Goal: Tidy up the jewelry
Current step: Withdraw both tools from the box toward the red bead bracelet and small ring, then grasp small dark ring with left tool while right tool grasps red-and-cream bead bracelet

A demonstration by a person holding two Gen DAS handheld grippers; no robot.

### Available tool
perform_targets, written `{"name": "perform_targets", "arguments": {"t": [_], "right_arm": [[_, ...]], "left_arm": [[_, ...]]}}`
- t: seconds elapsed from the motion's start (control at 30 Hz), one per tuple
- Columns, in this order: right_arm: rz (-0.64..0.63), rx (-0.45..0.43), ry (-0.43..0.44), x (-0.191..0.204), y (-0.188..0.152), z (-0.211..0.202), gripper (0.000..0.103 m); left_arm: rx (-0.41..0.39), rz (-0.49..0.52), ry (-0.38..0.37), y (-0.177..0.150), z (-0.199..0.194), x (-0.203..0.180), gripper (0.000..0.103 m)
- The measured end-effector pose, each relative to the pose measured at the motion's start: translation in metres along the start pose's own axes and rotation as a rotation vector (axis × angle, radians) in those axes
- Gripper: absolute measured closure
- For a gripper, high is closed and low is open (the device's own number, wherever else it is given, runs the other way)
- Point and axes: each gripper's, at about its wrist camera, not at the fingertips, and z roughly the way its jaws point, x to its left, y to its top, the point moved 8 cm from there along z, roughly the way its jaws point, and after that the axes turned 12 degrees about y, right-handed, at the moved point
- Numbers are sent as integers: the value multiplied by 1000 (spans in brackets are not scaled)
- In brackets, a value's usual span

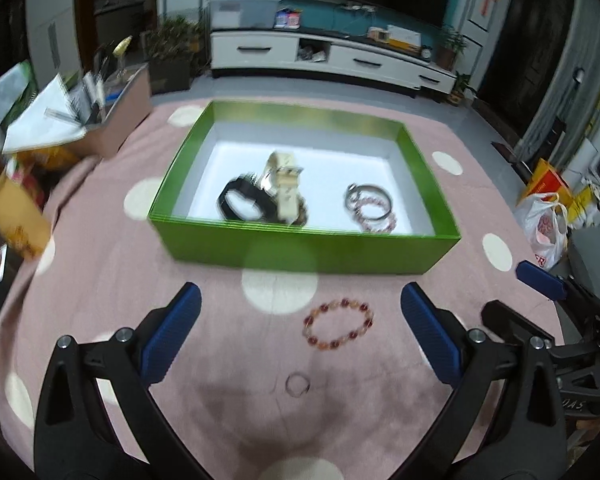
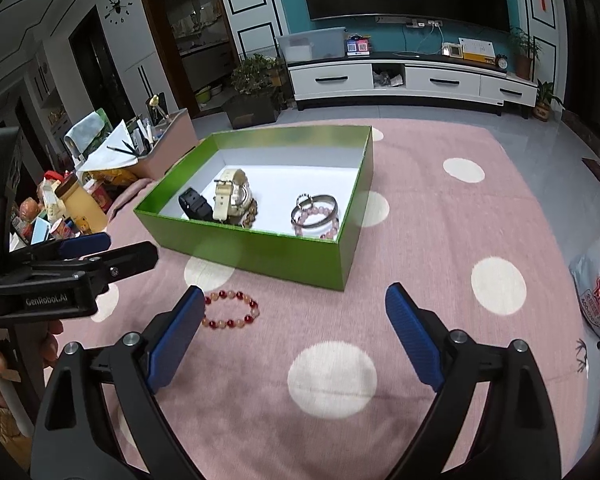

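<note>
Ring point(image 1: 297, 385), a thin metal loop, lies flat on the pink polka-dot surface point(image 1: 100, 280) nearest the left claw point(image 1: 300, 322), whose blue fingers are spread wide with nothing between them. Just beyond it rests a beaded bracelet point(image 1: 339, 323) of red and pale beads, a flat oval with its long axis running left to right; from the right wrist view the bracelet point(image 2: 230, 310) sits just beside the left finger of the right claw point(image 2: 296, 320), also spread wide and empty. Farther off stands the green box point(image 1: 300, 248), its near wall between the claws and the contents: a black band point(image 1: 242, 200), a cream watch point(image 1: 284, 184), a silver bangle point(image 1: 368, 200) and a pink bead bracelet point(image 1: 376, 218). Clutter point(image 1: 40, 128) crowds the far left.
</note>
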Motion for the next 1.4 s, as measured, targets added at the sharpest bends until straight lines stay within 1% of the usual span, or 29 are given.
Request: {"name": "perform_targets", "arguments": {"t": [0.1, 0.13, 0.23, 0.3, 0.33, 0.4, 0.43, 0.5, 0.6, 0.67, 0.73, 0.77, 0.83, 0.9, 0.97, 1.03, 1.1, 1.2, 1.27, 1.3, 1.33, 1.37, 1.4], "right_arm": [[2, 13, 3, 0, -8, 1, 11], [7, 17, 6, 0, -11, 1, 11], [17, 28, 18, 1, -20, 5, 11], [19, 40, 19, 0, -26, 9, 11], [21, 49, 19, 0, -29, 11, 11], [25, 57, 18, -2, -32, 13, 11], [27, 59, 18, -3, -33, 14, 11], [31, 65, 18, -3, -35, 16, 11], [41, 73, 19, -5, -38, 21, 11], [48, 81, 24, -4, -39, 26, 11], [43, 83, 29, -3, -39, 30, 11], [40, 85, 30, -2, -39, 32, 11], [42, 92, 35, -3, -39, 37, 11], [39, 98, 44, -2, -39, 42, 11], [34, 103, 50, -1, -39, 47, 11], [29, 107, 56, 0, -39, 52, 11], [24, 115, 59, 1, -38, 58, 11], [18, 124, 72, 3, -37, 68, 12], [4, 132, 79, 7, -36, 77, 17], [-1, 136, 80, 7, -36, 79, 20], [-7, 141, 82, 9, -36, 84, 26], [-10, 145, 84, 10, -36, 88, 28], [-15, 152, 84, 11, -36, 92, 34]], "left_arm": [[29, -57, -58, -18, 1, 10, 2], [30, -65, -61, -24, 1, 12, 2], [11, -45, -79, -40, 0, 12, 2], [38, -5, -64, -50, 5, 9, 2], [58, 49, -35, -59, 11, 5, 2], [72, 130, 6, -69, 16, 1, 2], [77, 181, 40, -74, 19, -1, 2], [73, 224, 53, -80, 20, -6, 2], [65, 198, 36, -82, 21, -6, 2], [64, 167, 3, -84, 25, -8, 2], [59, 152, 9, -85, 30, -8, 4], [55, 152, 10, -85, 32, -8, 7], [59, 141, 3, -86, 38, -9, 24], [67, 140, 5, -87, 43, -10, 29], [65, 142, 6, -88, 47, -8, 39], [62, 154, 11, -89, 50, -9, 51], [50, 162, 18, -89, 50, -8, 55], [23, 192, 22, -92, 48, -8, 58], [3, 211, 7, -93, 46, -9, 68], [-4, 219, 0, -93, 45, -9, 77], [-6, 220, -4, -94, 44, -9, 84], [-7, 221, -7, -93, 44, -8, 84], [-8, 220, -13, -93, 44, -8, 84]]}}
